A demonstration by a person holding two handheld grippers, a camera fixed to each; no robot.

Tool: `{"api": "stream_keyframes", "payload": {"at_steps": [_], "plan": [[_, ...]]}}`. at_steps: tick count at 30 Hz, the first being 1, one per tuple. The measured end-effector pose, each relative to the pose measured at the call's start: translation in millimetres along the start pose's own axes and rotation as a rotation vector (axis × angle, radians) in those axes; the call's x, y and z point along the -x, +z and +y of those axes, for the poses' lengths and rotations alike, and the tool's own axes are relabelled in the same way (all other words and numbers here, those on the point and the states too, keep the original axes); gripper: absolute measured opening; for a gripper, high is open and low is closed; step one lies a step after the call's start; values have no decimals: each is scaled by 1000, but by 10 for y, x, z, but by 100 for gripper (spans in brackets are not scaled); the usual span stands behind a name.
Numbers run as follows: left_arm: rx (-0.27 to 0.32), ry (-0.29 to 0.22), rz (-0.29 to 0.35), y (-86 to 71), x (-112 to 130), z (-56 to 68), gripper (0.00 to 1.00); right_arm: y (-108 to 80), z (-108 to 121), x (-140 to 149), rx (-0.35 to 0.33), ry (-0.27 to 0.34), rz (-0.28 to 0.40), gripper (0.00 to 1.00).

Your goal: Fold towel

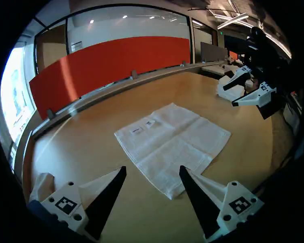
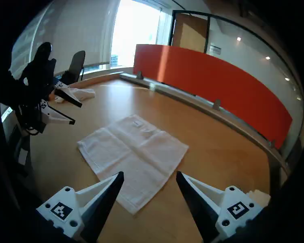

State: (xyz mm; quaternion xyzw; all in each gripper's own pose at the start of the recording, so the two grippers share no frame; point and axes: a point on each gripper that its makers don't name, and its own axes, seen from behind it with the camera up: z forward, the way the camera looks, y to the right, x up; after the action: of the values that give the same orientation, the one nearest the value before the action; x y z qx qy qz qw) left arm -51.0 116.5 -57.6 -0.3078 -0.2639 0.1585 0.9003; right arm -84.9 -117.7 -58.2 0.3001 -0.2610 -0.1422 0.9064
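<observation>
A white towel (image 1: 172,141) lies flat and spread out on the wooden table (image 1: 91,141), with two small labels near its far left part. My left gripper (image 1: 152,178) hovers open just above the towel's near corner, nothing between its fingers. In the right gripper view the same towel (image 2: 131,156) lies ahead, and my right gripper (image 2: 148,182) is open over its near corner. The right gripper (image 1: 249,91) also shows far across the table in the left gripper view, and the left gripper (image 2: 65,107) at the left in the right gripper view.
A red divider panel (image 1: 111,67) runs along the table's far edge on a metal rail. A second crumpled white cloth (image 2: 81,94) lies beyond the towel near black chairs (image 2: 77,65). Another bit of white cloth (image 1: 41,184) sits by my left finger.
</observation>
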Motion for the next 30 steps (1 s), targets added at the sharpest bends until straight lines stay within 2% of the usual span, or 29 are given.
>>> {"api": "stream_keyframes", "payload": {"at_steps": [9,14,24,30], "plan": [[53,-11,-96,241,388,146,97,228,-150,403,-48,11,-65,100],[83,1,-141,354,546,247,97,316,-204,584,-70,-2,-103,100],[112,12,-225,472,819,358,97,358,-289,949,-120,-10,-183,97],[122,-4,-255,513,899,382,97,379,-301,1052,-132,-11,-210,90]]}}
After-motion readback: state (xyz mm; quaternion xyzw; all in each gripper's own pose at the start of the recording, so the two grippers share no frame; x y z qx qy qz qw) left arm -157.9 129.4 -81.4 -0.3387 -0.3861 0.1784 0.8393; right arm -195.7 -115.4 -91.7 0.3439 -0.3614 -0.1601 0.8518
